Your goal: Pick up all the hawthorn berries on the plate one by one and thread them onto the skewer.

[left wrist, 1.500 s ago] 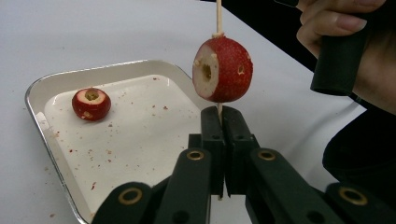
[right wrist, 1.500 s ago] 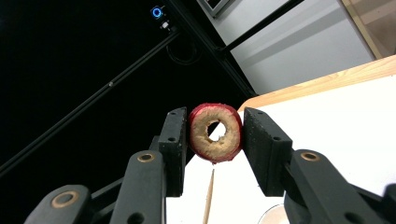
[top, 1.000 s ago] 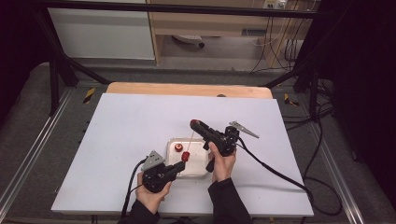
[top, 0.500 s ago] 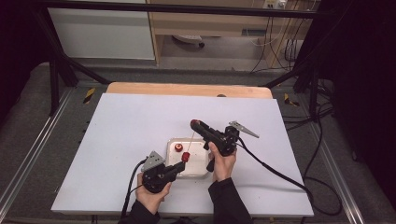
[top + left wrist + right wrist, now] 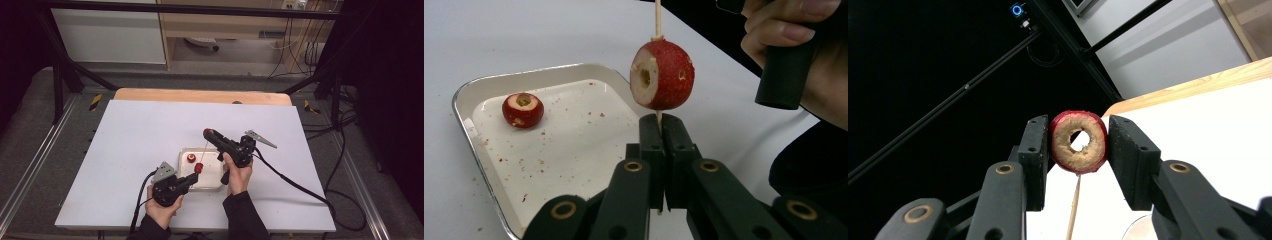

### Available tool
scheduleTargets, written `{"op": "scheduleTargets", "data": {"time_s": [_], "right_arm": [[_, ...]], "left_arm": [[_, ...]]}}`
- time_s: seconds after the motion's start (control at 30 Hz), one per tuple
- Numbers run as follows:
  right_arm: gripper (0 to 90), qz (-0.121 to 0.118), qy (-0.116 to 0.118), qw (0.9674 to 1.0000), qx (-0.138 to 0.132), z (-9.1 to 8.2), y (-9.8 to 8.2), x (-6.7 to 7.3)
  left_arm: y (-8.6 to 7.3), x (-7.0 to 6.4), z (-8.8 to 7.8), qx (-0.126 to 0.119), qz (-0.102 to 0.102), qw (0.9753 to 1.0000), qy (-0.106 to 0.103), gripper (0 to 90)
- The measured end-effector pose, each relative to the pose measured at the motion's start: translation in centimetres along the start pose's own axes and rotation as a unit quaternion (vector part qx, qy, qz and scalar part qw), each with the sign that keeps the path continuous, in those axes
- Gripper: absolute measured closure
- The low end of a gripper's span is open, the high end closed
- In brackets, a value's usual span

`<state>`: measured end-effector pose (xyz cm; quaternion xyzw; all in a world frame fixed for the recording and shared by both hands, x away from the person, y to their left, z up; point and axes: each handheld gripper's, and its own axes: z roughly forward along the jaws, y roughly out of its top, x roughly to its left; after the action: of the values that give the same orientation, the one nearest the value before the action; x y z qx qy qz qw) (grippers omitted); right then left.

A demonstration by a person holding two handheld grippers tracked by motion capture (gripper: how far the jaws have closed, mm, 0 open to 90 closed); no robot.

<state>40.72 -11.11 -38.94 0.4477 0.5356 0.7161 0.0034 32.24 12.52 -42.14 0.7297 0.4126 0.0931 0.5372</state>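
A thin wooden skewer (image 5: 657,17) stands upright, and my left gripper (image 5: 662,120) is shut on its lower end. A red cored fruit (image 5: 664,75) is threaded on the stick just above the jaws, seen from above as a fruit (image 5: 198,167) over the tray. My right gripper (image 5: 1078,142) is shut on a second cored red fruit (image 5: 1079,142) at the top end of the skewer (image 5: 1073,205). In the high view my right gripper (image 5: 207,133) is raised above the tray, and my left gripper (image 5: 192,179) is at its near edge.
A white metal tray (image 5: 574,145) lies on the white table (image 5: 150,130), with one more cored red fruit (image 5: 523,109) and red crumbs in it. The person's right hand (image 5: 794,50) is close at the right. Black frame bars stand beyond the table.
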Motion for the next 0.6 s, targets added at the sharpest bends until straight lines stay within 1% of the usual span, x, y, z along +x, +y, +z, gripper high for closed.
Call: {"op": "scheduleTargets", "data": {"time_s": [0.13,0.4,0.5,0.6], "right_arm": [[61.7,-0.002,0.000,1.0000,-0.001,-0.03,0.09,0.00],[61.8,-0.004,-0.002,1.0000,0.001,-0.02,0.12,-0.05],[61.8,-0.004,-0.001,1.0000,-0.002,-0.03,0.16,-0.02],[61.8,-0.002,0.000,1.0000,-0.003,-0.02,0.13,0.00]], "left_arm": [[0.02,-0.03,-0.06,-0.006,-0.001,1.0000,-0.001,88.3],[-0.04,-0.12,-0.13,-0.006,0.001,1.0000,-0.003,88.3],[0.00,-0.09,-0.20,-0.011,0.001,0.9999,-0.003,88.4],[0.03,-0.05,-0.15,-0.011,-0.003,0.9999,-0.005,88.3]]}}
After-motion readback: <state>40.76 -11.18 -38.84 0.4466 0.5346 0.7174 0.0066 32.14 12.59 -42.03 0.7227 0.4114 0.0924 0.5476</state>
